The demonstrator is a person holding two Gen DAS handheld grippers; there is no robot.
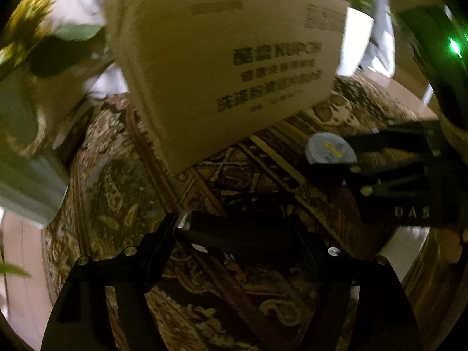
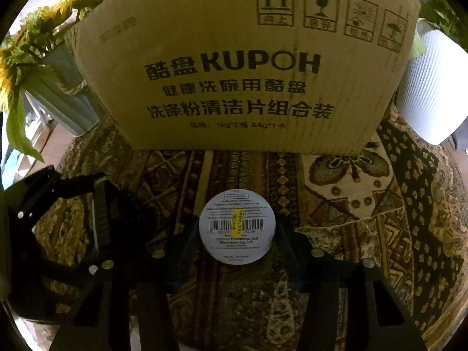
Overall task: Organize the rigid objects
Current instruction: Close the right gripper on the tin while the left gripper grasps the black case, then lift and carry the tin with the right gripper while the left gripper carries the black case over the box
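Observation:
A round white tin (image 2: 237, 219) with a barcode label lies flat on the patterned cloth. My right gripper (image 2: 237, 235) is shut on it, a finger pressing on each side. The left wrist view shows the same tin (image 1: 326, 146) at the right, held at the tips of my right gripper (image 1: 346, 161). My left gripper (image 1: 238, 228) is shut on a long black object (image 1: 234, 237) with a silvery end, which spans the gap between its fingers. In the right wrist view that black object (image 2: 101, 210) shows a ribbed side inside my left gripper (image 2: 93, 225).
A tall cardboard box (image 2: 234, 73) printed KUPOH stands just behind the tin, seen too as the cardboard box (image 1: 222, 67). The patterned cloth (image 2: 380, 204) covers a round table. A pale vase of sunflowers (image 2: 58, 87) stands back left, a white ribbed pot (image 2: 433, 87) back right.

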